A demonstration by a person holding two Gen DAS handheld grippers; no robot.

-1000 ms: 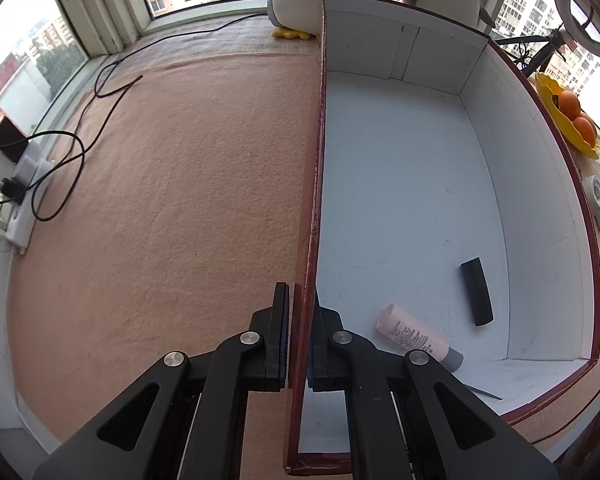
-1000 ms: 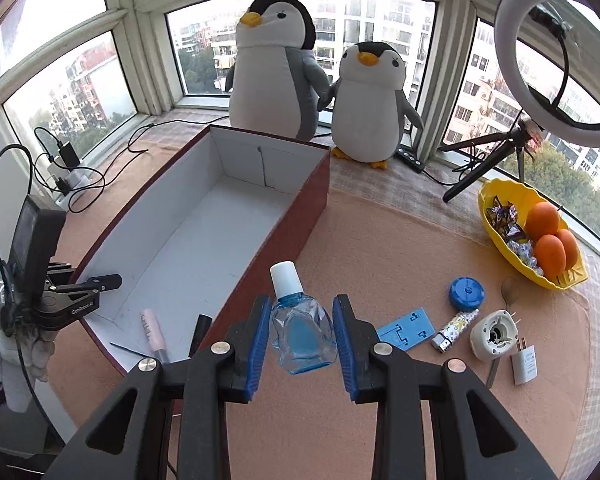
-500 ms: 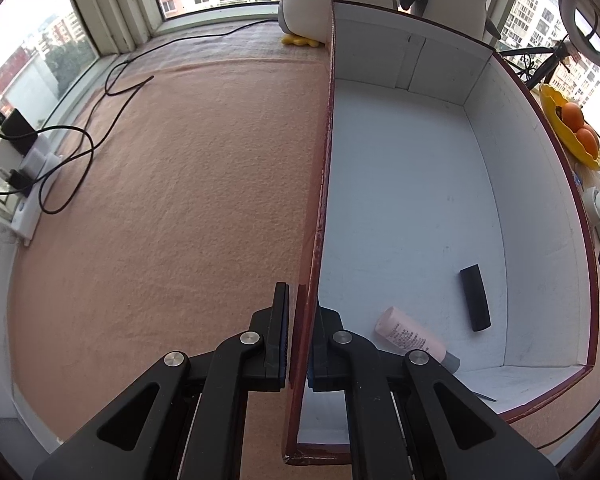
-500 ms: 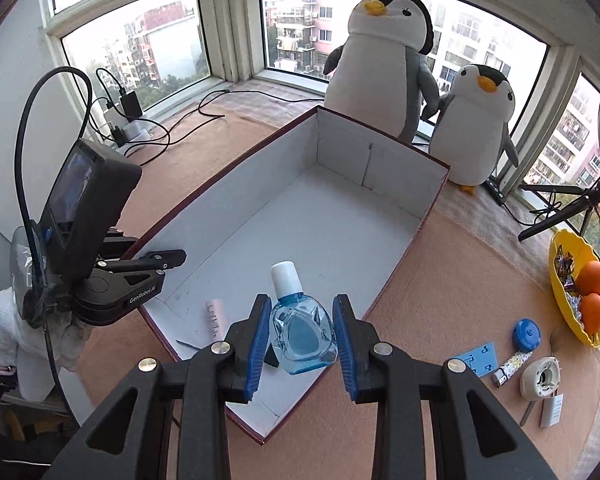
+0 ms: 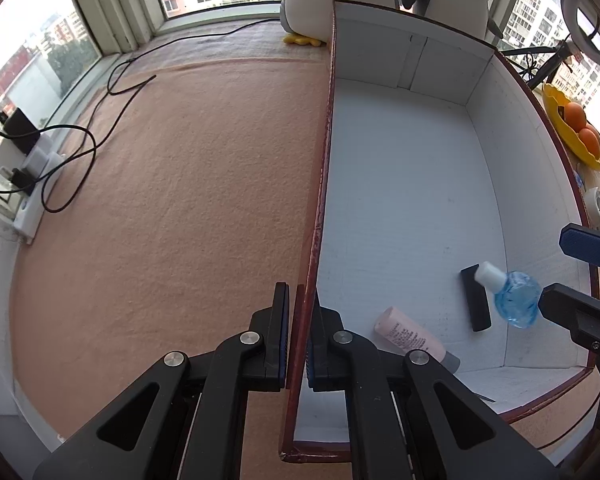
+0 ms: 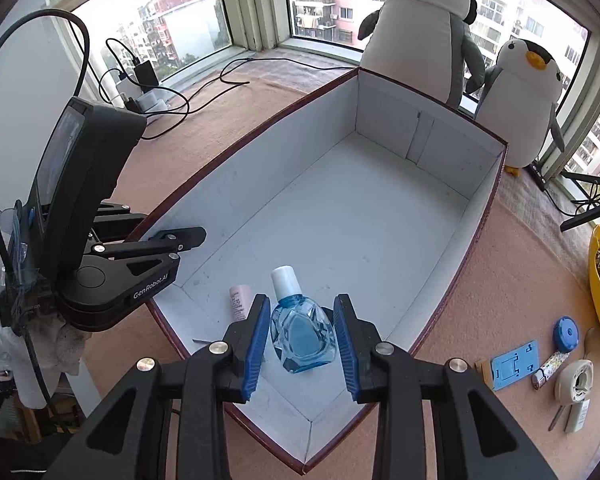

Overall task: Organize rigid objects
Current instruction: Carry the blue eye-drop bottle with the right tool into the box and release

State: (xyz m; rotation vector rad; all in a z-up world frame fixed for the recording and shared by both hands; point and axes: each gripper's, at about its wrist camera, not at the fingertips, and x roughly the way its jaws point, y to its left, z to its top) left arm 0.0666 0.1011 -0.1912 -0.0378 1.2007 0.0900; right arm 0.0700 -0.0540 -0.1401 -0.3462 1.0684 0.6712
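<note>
Blue bottle point(image 6: 303, 330) over the near end of the box point(image 6: 482, 216), release underway.
Left gripper point(image 5: 298, 334) is clamped tight on the box wall, likely to steady it. Right gripper point(image 6: 303, 338) fingers point(image 6: 256, 336) are opening, with gaps both sides of the bottle; pink tube point(image 5: 410, 334) and black stick point(image 5: 476, 300) lie below.

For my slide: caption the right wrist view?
Right gripper opening, releasing blue bottle over the box.
</note>
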